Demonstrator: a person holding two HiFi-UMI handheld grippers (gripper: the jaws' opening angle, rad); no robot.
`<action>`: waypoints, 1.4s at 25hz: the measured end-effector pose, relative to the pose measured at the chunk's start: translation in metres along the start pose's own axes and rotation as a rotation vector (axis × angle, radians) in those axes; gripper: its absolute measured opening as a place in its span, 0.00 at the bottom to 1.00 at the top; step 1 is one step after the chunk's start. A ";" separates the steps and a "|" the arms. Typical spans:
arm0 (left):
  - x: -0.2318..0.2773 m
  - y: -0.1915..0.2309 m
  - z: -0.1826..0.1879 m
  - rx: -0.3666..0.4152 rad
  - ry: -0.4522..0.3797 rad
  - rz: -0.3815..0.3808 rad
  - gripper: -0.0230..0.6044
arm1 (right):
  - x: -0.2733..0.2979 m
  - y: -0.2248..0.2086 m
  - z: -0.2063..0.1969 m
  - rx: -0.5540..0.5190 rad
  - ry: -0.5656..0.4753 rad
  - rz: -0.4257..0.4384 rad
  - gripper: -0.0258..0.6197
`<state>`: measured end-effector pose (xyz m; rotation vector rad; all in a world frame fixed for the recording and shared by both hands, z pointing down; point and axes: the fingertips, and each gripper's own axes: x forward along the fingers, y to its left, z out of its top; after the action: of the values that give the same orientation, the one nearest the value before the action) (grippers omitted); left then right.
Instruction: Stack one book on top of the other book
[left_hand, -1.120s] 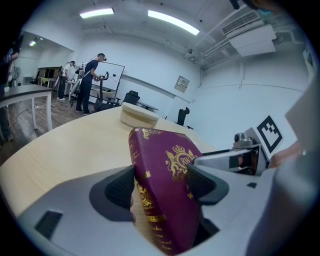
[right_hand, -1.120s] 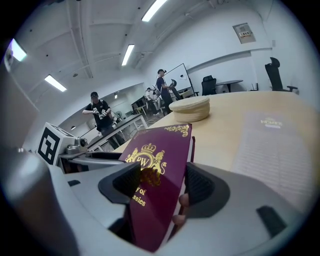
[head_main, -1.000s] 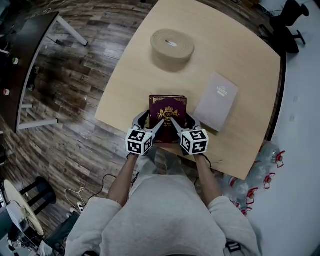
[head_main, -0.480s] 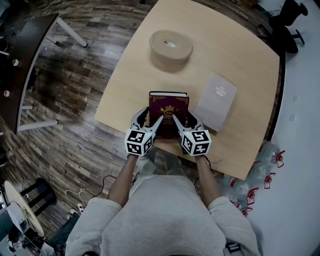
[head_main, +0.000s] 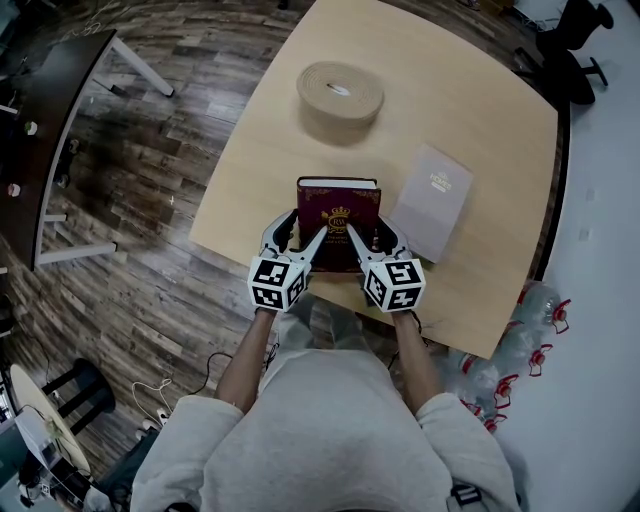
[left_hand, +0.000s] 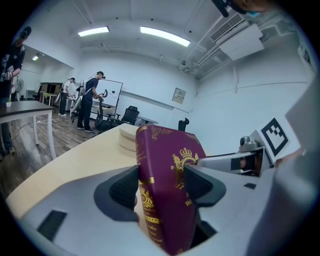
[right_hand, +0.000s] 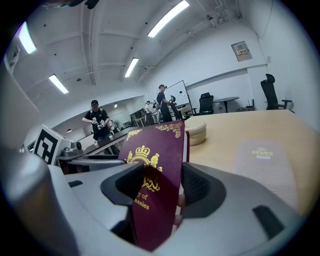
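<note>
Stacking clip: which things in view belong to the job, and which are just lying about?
Job: maroon book, gripped by the left tool and right tool, whose jaws have just been closing on it; grey book flat on the table.
Lying about: tan roll on the table; plastic bottles on the floor; office chair.

Gold-crested maroon book (head_main: 338, 212); pale grey book (head_main: 432, 200); beige roll (head_main: 340, 93); light wood table (head_main: 480, 110).

Maroon book (head_main: 338, 200): glossy cover, gilt print. Grey book (head_main: 432, 200): matt paper. Table (head_main: 480, 90): smooth pale wood.
</note>
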<state>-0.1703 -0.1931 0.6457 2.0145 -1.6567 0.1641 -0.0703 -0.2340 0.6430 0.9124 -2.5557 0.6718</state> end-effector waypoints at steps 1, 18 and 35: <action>0.001 -0.001 0.002 0.003 -0.001 -0.002 0.50 | -0.001 -0.001 0.002 -0.001 -0.004 -0.003 0.40; 0.021 -0.035 0.032 0.079 -0.018 -0.097 0.49 | -0.031 -0.026 0.028 0.016 -0.087 -0.092 0.40; 0.060 -0.112 0.044 0.162 0.011 -0.282 0.49 | -0.097 -0.081 0.038 0.067 -0.172 -0.276 0.40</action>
<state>-0.0602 -0.2536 0.5970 2.3392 -1.3711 0.2135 0.0480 -0.2612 0.5919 1.3684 -2.4940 0.6228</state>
